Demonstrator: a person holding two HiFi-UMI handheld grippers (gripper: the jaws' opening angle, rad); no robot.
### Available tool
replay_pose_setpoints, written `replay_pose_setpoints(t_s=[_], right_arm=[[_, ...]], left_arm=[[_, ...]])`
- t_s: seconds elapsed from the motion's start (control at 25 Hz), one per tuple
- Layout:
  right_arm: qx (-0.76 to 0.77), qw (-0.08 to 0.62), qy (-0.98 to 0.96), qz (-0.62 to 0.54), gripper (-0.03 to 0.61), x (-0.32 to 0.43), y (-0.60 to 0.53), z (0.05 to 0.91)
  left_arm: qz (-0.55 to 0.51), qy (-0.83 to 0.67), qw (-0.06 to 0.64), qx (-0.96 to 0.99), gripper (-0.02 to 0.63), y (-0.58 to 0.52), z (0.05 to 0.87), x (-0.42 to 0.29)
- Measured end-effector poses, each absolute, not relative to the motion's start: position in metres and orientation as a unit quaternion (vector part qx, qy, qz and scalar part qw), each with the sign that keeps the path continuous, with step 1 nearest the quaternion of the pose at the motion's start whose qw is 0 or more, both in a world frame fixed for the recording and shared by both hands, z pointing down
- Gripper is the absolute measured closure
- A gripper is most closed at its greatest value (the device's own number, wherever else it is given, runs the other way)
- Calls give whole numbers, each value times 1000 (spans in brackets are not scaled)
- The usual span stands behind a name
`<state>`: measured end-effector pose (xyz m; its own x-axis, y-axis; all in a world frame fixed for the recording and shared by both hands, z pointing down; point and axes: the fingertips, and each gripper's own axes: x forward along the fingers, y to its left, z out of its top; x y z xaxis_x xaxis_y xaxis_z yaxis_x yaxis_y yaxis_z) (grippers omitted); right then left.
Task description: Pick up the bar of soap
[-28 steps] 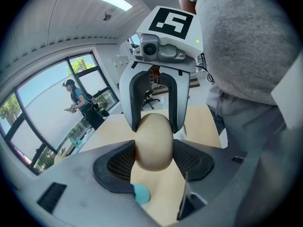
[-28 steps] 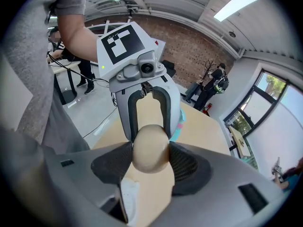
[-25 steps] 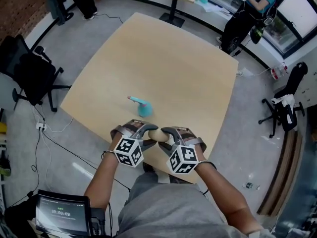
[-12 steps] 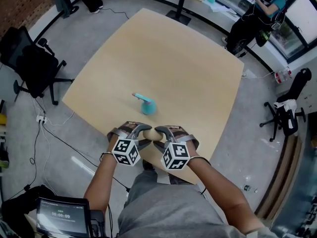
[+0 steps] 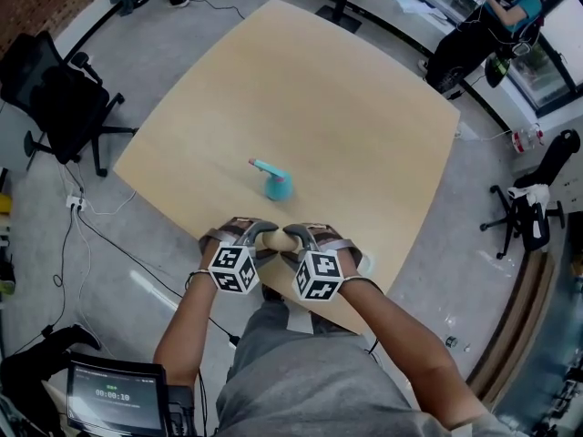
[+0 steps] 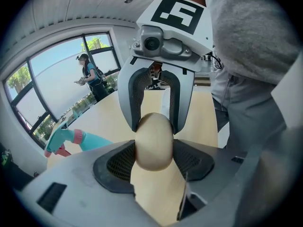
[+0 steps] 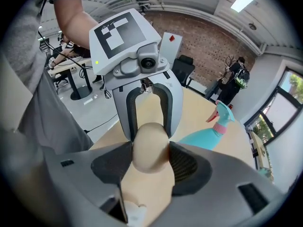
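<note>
A beige oval bar of soap (image 5: 277, 238) hangs just above the near edge of the wooden table (image 5: 319, 107), clamped from both sides. My left gripper (image 5: 265, 238) is shut on its left end, my right gripper (image 5: 291, 238) on its right end. In the left gripper view the soap (image 6: 152, 143) fills the gap of my left gripper (image 6: 152, 161), and the facing grey fingers (image 6: 129, 98) of the right one pinch its far end. The right gripper view mirrors this: the soap (image 7: 150, 145) sits in my right gripper (image 7: 150, 167).
A teal spray bottle (image 5: 273, 182) with a pink collar lies on the table just beyond the grippers. Black office chairs (image 5: 64, 98) stand at the left and another (image 5: 533, 198) at the right. A person (image 5: 483, 25) stands at the far right. A tablet (image 5: 118, 394) sits at the bottom left.
Both grippers stay clamped on the soap and close together. They have drifted a little toward the table's near edge, and the head view has shifted slightly.
</note>
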<state>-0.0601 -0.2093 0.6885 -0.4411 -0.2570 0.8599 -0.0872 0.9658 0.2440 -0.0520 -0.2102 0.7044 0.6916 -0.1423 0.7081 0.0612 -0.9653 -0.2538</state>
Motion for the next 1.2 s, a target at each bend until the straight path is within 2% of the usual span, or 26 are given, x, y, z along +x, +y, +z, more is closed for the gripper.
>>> replay_pose_setpoints(t_s=[1.0,1.2], right_arm=[[82,546,-833,-38,334,-50,-194,719],[78,554,-829,-30,334,-43,-199,748]], left_arm=[[-405,1,78,-911,362,-194,733,-42],[-406,-1,71,-911,362,-198,763,-36]])
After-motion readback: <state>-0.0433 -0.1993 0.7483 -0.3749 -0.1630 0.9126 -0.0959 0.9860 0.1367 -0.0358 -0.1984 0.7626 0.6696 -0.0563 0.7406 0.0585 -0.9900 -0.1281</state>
